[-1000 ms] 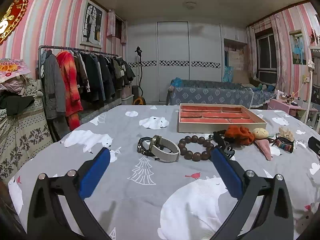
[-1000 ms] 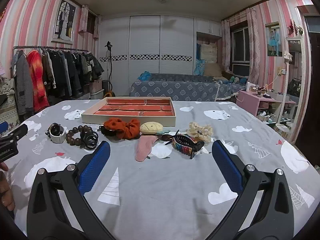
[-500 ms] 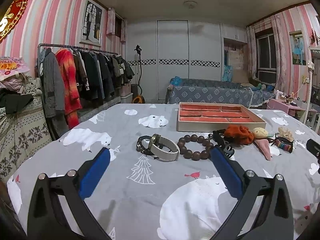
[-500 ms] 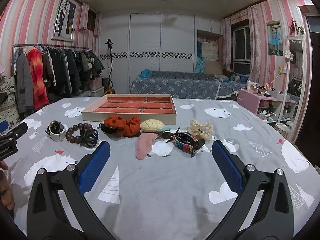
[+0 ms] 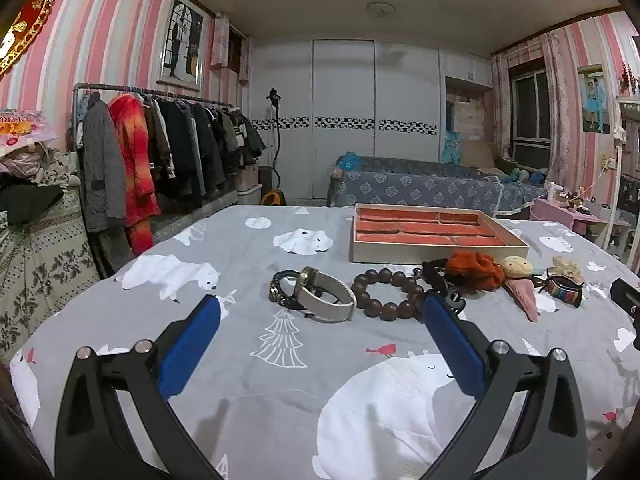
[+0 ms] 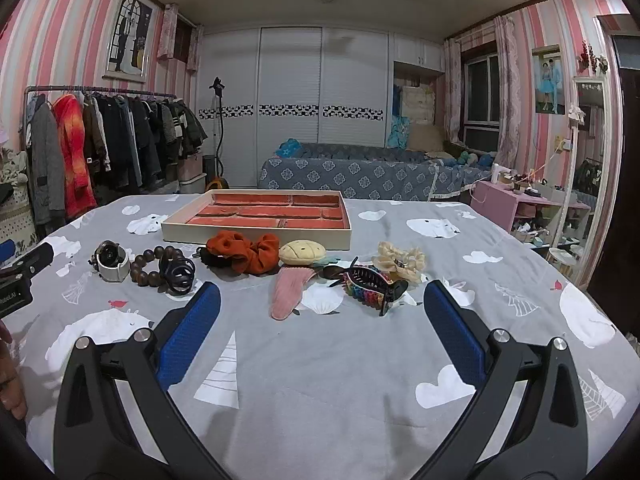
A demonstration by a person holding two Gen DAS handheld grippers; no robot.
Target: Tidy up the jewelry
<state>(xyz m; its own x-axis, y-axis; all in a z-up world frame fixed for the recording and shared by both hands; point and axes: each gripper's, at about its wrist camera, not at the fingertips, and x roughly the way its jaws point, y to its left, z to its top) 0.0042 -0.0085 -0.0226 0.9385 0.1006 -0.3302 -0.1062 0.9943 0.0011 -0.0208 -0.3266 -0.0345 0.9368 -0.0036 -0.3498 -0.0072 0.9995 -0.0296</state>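
A cream tray with red velvet compartments (image 5: 436, 254) (image 6: 256, 236) lies on the grey table. In front of it lie a white-strap watch (image 5: 326, 298) (image 6: 112, 260), a dark bead bracelet (image 5: 386, 292) (image 6: 146, 266), a black hair clip (image 6: 178, 272), an orange scrunchie (image 5: 474, 270) (image 6: 244, 250), a pink clip (image 6: 290, 288), a cream scrunchie (image 6: 400, 262) and a multicoloured claw clip (image 6: 374, 286). My left gripper (image 5: 318, 320) is open and empty, just short of the watch. My right gripper (image 6: 320, 308) is open and empty, short of the pink clip.
The table wears a grey polar-bear cloth (image 6: 320, 380). A clothes rack (image 5: 160, 160) stands at the left, a sofa (image 6: 360, 178) behind and a pink side table (image 6: 516, 204) at the right. The left gripper's body (image 6: 20, 276) shows at the right view's left edge.
Both views have shifted only slightly; the objects sit a little closer in the right wrist view. Both grippers stay open and empty.
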